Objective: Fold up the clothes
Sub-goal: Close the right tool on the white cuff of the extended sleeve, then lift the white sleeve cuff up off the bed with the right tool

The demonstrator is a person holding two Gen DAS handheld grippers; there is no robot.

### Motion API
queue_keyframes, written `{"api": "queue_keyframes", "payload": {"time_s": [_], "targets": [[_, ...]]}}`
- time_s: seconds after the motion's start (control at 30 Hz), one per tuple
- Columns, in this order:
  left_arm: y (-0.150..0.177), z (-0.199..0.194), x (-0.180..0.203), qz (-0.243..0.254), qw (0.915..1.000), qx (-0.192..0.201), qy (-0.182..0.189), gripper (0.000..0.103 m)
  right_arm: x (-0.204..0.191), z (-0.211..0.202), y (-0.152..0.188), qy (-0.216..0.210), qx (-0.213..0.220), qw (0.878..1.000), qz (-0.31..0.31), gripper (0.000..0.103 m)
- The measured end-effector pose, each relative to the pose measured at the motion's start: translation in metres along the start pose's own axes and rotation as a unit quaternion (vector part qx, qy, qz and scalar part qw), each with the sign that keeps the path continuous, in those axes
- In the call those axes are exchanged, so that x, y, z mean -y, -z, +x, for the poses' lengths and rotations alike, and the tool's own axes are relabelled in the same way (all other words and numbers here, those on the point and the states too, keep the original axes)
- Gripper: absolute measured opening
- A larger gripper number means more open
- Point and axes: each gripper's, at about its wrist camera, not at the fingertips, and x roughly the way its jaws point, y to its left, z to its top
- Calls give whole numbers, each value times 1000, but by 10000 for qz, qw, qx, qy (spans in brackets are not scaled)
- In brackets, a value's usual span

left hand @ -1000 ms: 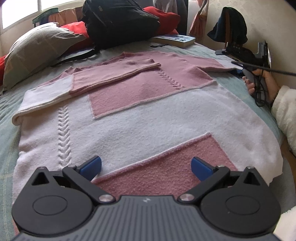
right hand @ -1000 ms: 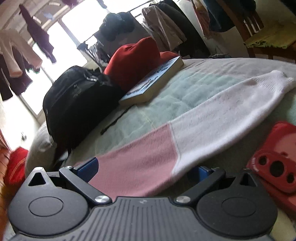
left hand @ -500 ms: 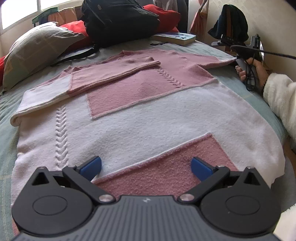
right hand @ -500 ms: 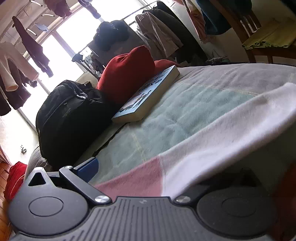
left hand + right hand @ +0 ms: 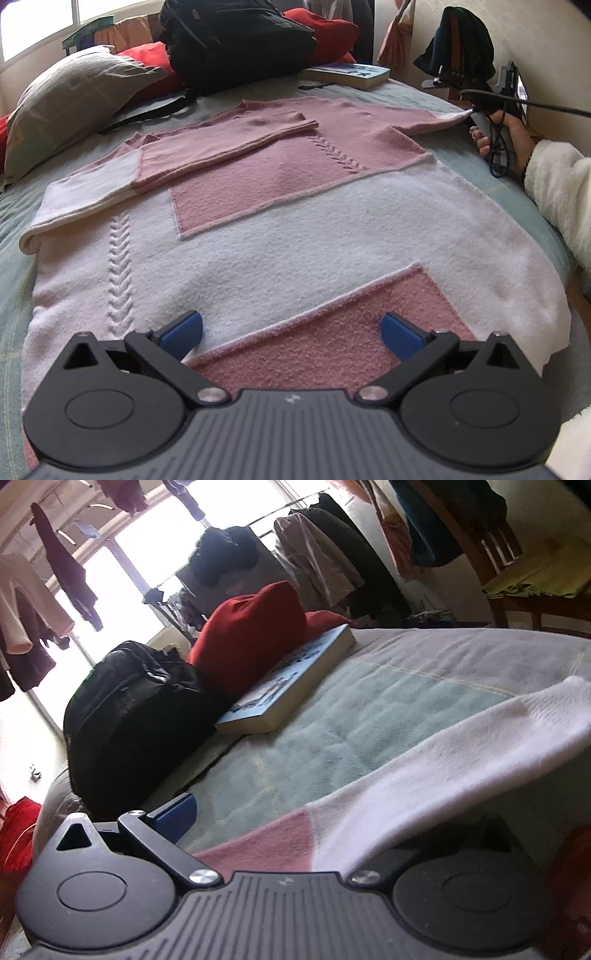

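Sweater (image 5: 295,229) lies flat across the bed (image 5: 332,716) with one sleeve (image 5: 221,144) already folded over the chest, while the left tongs (image 5: 291,328) hover wide above its hem and the right tongs (image 5: 288,830), width unclear, reach under the unfolded sleeve (image 5: 424,760) near the bed's right edge.

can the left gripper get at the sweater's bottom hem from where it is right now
Probably yes. The left gripper is open and sits low over the sweater near its bottom hem, with nothing lying between the fingers and the fabric. The hem itself is hidden below the gripper body.

Pink-and-white sweater (image 5: 280,229) flat on bed, left tool (image 5: 291,328) spread above hem, far sleeve seemingly gripped
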Motion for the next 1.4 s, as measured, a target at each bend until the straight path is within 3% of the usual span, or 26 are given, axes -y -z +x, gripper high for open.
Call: {"api": "queue_keyframes", "payload": {"time_s": [0.7,0.97,1.4], "targets": [[6,-16,5,126,9999,25,90,102,-52,-24,-8,-458,55,9981,-401,103],[7,-29,1,315,9993,19,220,102,-85,-24,-9,-400,-261,9960,-750,103],[6,-44,-9,331,9985,143,423,102,-123,-29,-4,-512,-384,9937,-925,103]]}}
